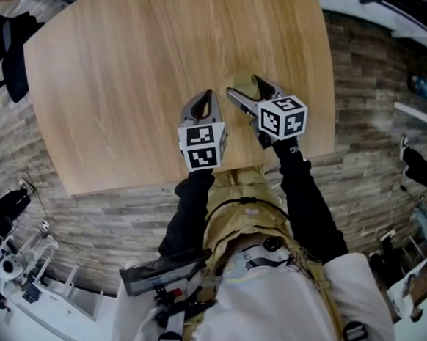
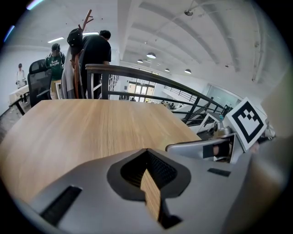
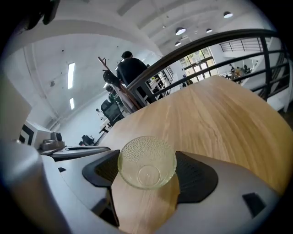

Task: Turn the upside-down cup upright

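A small clear, yellowish dimpled cup point(image 3: 147, 162) is clamped between the pads of my right gripper point(image 3: 147, 170). It is turned on its side, with one round end facing the camera. In the head view the cup point(image 1: 242, 80) shows faintly between the jaws of the right gripper point(image 1: 245, 86), just above the wooden table point(image 1: 132, 77) near its front edge. My left gripper point(image 1: 205, 99) hovers close beside it on the left, empty. Only a thin slit shows between the jaws of the left gripper point(image 2: 149, 177).
Beyond the table's far edge stand people point(image 2: 94, 55), a coat rack point(image 2: 84, 20), an office chair point(image 2: 39, 80) and a dark railing point(image 2: 151, 77). The table ends close to my body, with a brick-patterned floor point(image 1: 91, 205) below.
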Demonstrator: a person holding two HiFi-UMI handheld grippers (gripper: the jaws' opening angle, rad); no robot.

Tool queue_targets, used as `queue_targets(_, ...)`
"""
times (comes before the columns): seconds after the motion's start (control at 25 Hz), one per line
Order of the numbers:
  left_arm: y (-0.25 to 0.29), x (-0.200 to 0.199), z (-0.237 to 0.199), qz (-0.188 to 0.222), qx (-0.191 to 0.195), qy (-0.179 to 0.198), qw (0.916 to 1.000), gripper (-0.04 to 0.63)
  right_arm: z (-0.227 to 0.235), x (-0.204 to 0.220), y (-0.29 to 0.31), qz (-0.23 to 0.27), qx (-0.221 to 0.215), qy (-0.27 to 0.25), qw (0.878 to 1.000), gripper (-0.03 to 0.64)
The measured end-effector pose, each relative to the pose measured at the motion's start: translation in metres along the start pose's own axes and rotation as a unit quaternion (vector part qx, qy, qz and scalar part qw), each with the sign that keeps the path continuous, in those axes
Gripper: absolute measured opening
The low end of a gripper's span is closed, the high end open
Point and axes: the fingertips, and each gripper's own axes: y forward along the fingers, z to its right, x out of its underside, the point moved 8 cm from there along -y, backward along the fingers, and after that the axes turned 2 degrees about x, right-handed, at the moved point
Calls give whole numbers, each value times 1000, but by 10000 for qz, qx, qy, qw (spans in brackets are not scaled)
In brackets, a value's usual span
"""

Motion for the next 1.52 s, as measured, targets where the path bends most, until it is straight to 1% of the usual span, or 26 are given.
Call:
queue_targets(0.16, -4, 4, -3, -38, -22, -11, 10000, 0, -2, 15, 7, -34, -360, 624, 9974, 391)
queue_targets(0.28, -6, 6, -3, -29, -27, -10, 10000, 0, 2, 24, 10, -88, -497, 963, 9941, 391)
queue_targets(0.36, -7, 8, -3, -29, -21, -13, 10000, 0, 6, 27, 10, -37, -596, 1223, 9907, 391)
queue_targets(0.52, -8, 12, -4, -52, -33, -12, 10000, 0, 13, 30, 9, 9, -755, 1521, 9855, 391)
queue_targets(0.64, -8, 13, -4, -69, -17, -5, 10000, 0, 22, 32, 7, 3, -690, 1522, 9859, 390)
queue_targets(0.8, -9, 17, -3, -99, -10, 7, 10000, 0, 36, 41, 6, -184, -470, 1363, 9894, 380)
queue_targets(0.84, -10, 19, -2, -111, -11, 13, 9999, 0, 39, 42, 5, -141, -433, 1354, 9897, 355)
queue_targets(0.96, -10, 22, -2, -145, -24, 22, 9999, 0, 41, 35, 2, 150, -420, 1363, 9897, 243)
queue_targets(1.04, -10, 25, -4, -167, -42, 17, 9998, 0, 38, 32, 3, 210, -393, 1261, 9910, 207)
queue_targets(1.16, -12, 26, -4, -171, -44, 13, 9998, 0, 34, 29, 4, 206, -371, 1128, 9927, 195)
queue_targets(1.52, -16, 25, -5, -150, -41, -19, 9999, 0, 32, 28, 1, 172, -357, 1074, 9934, 195)
